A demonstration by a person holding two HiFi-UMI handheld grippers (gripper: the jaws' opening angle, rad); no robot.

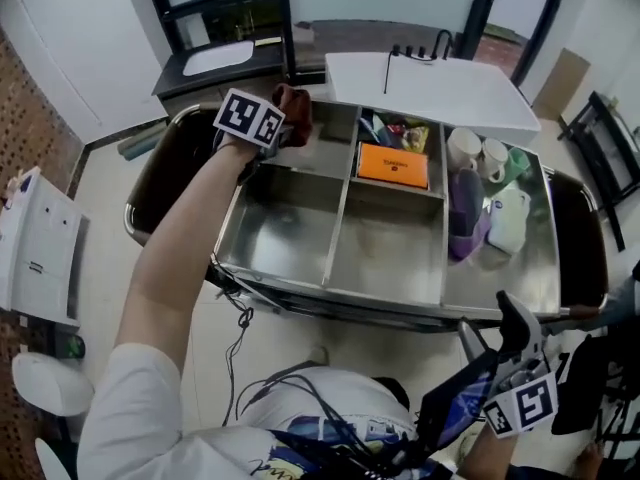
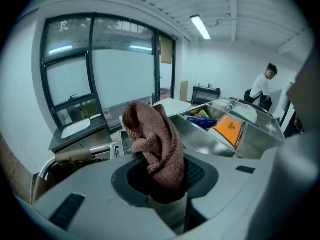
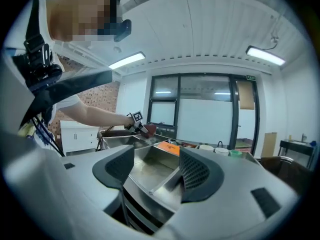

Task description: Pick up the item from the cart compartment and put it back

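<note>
Operator: Stainless cart [image 1: 300,290], cloth location?
Technician: Left gripper [image 1: 280,126] clamps brown knitted cloth [image 2: 157,144] over rear-left compartment [image 1: 322,153], far corner; release path likely straight down. Right gripper [image 3: 157,166]: jaws apart, empty, well away.

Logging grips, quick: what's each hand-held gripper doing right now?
Left hand-held gripper: closed on the brown cloth.
Right hand-held gripper: open, empty.

Left arm [image 1: 185,238] stretched forward, left hand-held gripper [image 1: 284,126] clamped on brown cloth [image 2: 157,144], right hand-held gripper [image 1: 490,328] low, jaws apart
</note>
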